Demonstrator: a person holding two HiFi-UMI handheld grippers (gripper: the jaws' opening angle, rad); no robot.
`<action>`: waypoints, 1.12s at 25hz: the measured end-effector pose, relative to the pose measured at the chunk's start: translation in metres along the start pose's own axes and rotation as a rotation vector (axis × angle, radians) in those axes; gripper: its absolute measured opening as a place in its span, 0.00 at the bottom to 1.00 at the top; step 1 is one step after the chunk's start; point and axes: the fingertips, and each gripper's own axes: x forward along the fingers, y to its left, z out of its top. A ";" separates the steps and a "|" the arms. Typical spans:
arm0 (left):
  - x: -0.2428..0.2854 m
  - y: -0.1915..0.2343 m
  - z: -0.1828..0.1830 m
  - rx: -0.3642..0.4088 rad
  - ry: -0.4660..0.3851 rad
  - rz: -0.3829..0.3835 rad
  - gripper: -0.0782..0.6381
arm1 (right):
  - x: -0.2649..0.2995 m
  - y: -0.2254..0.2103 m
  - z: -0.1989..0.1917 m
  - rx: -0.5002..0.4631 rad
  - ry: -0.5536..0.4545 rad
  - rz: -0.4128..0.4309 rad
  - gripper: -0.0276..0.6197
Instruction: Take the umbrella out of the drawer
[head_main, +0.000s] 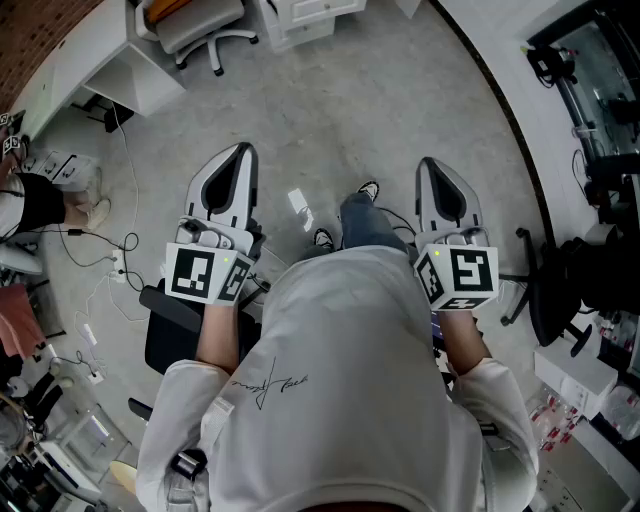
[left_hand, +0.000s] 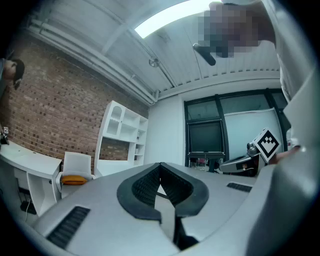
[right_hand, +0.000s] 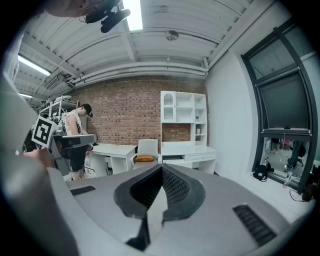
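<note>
No umbrella shows in any view. A white cabinet with drawers (head_main: 310, 12) stands at the far side of the room; it also shows in the right gripper view as a low white drawer unit (right_hand: 199, 159) under a white shelf, its drawers closed. I hold both grippers side by side in front of my body, above the grey floor. My left gripper (head_main: 240, 152) is shut with nothing between its jaws, its tips (left_hand: 160, 166) meeting. My right gripper (head_main: 433, 165) is likewise shut and empty, its tips (right_hand: 161, 166) touching.
A white chair (right_hand: 146, 148) with an orange thing (right_hand: 145, 158) on its seat stands by a white desk (right_hand: 112, 150). A person (right_hand: 77, 131) stands at the left. Cables (head_main: 100, 262) lie on the floor. A black office chair (head_main: 560, 290) is at my right, a black seat (head_main: 175, 330) at my left.
</note>
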 end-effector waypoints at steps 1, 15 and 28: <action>0.003 -0.006 -0.004 -0.014 0.004 0.004 0.13 | 0.000 -0.001 -0.002 0.006 0.006 0.003 0.08; 0.050 -0.001 -0.040 -0.119 0.072 0.130 0.13 | 0.042 0.000 -0.001 0.054 -0.005 0.098 0.08; 0.171 0.016 -0.040 -0.081 0.110 0.034 0.13 | 0.139 -0.043 0.020 0.030 0.015 0.235 0.08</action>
